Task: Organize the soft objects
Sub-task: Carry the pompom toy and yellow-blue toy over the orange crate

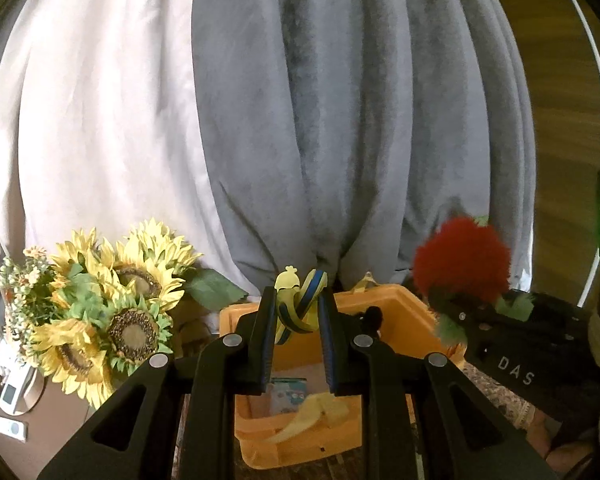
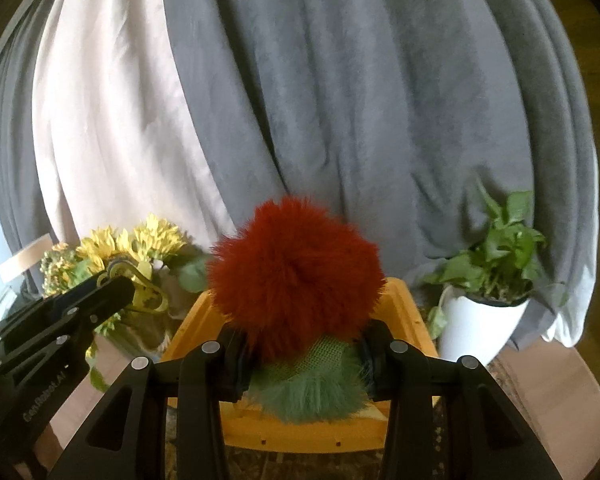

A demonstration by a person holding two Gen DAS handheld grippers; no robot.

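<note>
Left gripper (image 1: 298, 320) clamped on a knotted yellow-and-blue striped toy (image 1: 300, 304), held above the orange bin (image 1: 400, 320). Right gripper (image 2: 300, 356) pinching a fluffy red pom-pom (image 2: 296, 272) with green fur, over the same bin. Sunflowers (image 1: 112, 312) left, potted plant (image 2: 488, 280) right, grey curtain (image 1: 340, 120) behind.

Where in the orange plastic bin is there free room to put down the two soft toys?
The orange plastic bin has bare floor at its back, between the far wall and the pale yellow soft piece. Its near part is crowded: that piece and a small printed packet. Outside, the sunflower bouquet fills the left side and a white potted plant the right.
</note>
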